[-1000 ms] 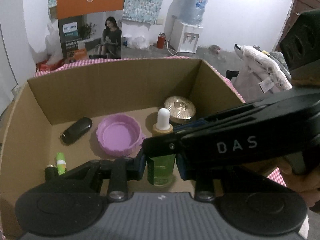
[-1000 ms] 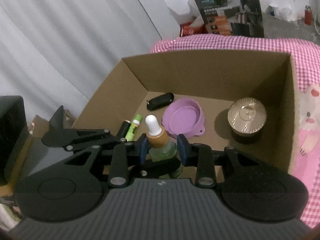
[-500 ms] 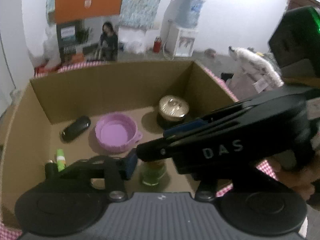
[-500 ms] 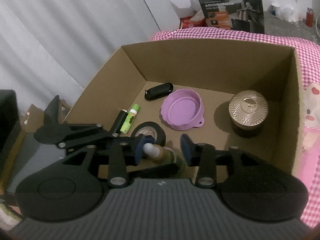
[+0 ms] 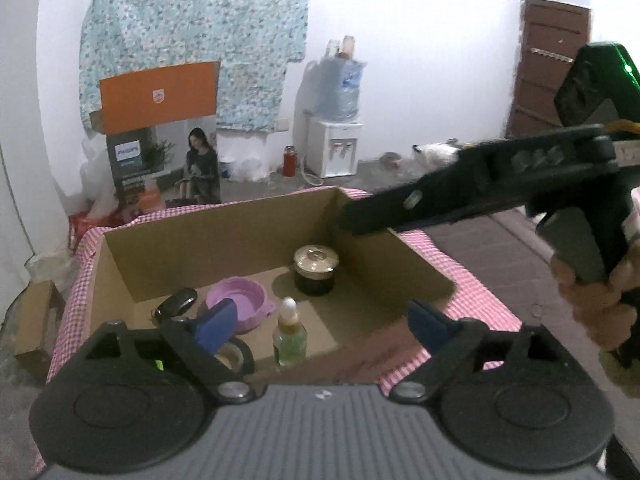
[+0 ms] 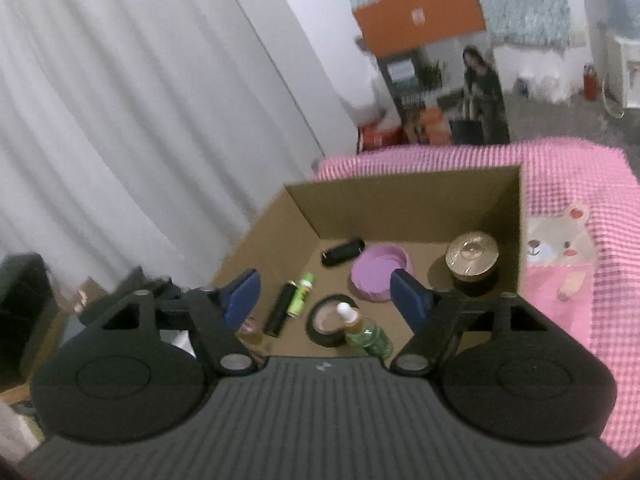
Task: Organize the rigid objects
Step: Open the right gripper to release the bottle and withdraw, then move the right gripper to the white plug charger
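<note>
- Inside the brown cardboard box (image 5: 404, 268), we are seeing a glass dropper bottle (image 5: 289, 338) of green liquid standing upright beside a black tape roll (image 6: 329, 320).
- Behind it are lying a round lilac lid (image 5: 239, 300), a ribbed gold-topped jar (image 5: 316, 268), a glossy black oval case (image 6: 343, 252) and a green tube (image 6: 301, 294).
- We are holding the left gripper (image 5: 320, 322) with jaws just spreading wide, empty.
- The right gripper (image 6: 325, 294) is likewise opening, touching nothing, above the bottle.
</note>
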`<state>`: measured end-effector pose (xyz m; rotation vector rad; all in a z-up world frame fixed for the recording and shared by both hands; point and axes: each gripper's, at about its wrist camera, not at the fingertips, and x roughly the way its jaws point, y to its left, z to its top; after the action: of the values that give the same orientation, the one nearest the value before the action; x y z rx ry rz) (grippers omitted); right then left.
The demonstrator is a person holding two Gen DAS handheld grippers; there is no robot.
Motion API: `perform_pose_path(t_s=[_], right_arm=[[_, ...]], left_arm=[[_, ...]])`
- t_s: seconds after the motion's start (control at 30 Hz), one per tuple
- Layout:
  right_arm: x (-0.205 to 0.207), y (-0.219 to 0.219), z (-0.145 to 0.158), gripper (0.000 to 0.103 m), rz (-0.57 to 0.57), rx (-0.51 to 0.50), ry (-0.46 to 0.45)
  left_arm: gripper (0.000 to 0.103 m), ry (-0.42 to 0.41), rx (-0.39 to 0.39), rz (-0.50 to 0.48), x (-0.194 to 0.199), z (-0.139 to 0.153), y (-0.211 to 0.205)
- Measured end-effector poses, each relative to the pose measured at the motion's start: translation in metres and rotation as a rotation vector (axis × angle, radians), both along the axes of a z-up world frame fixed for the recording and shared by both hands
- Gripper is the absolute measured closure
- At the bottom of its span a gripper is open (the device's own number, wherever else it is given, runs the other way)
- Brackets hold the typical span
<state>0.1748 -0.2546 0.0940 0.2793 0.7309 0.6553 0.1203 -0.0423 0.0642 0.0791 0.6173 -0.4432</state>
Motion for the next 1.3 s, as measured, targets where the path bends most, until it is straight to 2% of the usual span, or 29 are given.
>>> perform_pose_path(t_s=[0.1, 0.23, 0.37, 0.5, 0.67, 0.73, 0.93, 1.07, 1.3], right_arm=[[-0.028, -0.013, 0.010, 0.021, -0.032, 0.040, -0.038], [-0.057, -0.020, 0.005, 0.020, -0.056, 0.098, -0.036], [-0.076, -0.016, -0.021, 0.020, -0.062, 0.160, 0.026], [-0.080, 0.002, -0.057, 0.020, -0.042, 0.194, 0.118], [-0.069, 0.036, -0.095, 0.030, 0.001, 0.195, 0.229], [-0.065, 0.048, -0.104, 0.037, 0.019, 0.185, 0.253], [-0.047, 0.075, -0.123, 0.049, 0.041, 0.171, 0.319], [-0.038, 0.085, -0.132, 0.053, 0.053, 0.183, 0.354], [-0.031, 0.097, -0.138, 0.054, 0.080, 0.178, 0.379]], left_arm=[[0.006, 0.009, 0.000, -0.034, -0.020, -0.002, 0.009], [0.004, 0.073, 0.008, -0.041, -0.041, -0.015, 0.020], [0.004, 0.131, 0.037, -0.042, -0.055, -0.035, 0.029], [0.004, 0.148, 0.084, -0.022, -0.064, -0.056, 0.033], [0.004, 0.163, 0.124, 0.004, -0.061, -0.077, 0.033], [0.005, 0.164, 0.133, 0.014, -0.058, -0.084, 0.033], [0.005, 0.150, 0.161, 0.049, -0.056, -0.100, 0.031], [0.005, 0.131, 0.189, 0.064, -0.054, -0.106, 0.029], [0.005, 0.134, 0.175, 0.074, -0.049, -0.112, 0.027]])
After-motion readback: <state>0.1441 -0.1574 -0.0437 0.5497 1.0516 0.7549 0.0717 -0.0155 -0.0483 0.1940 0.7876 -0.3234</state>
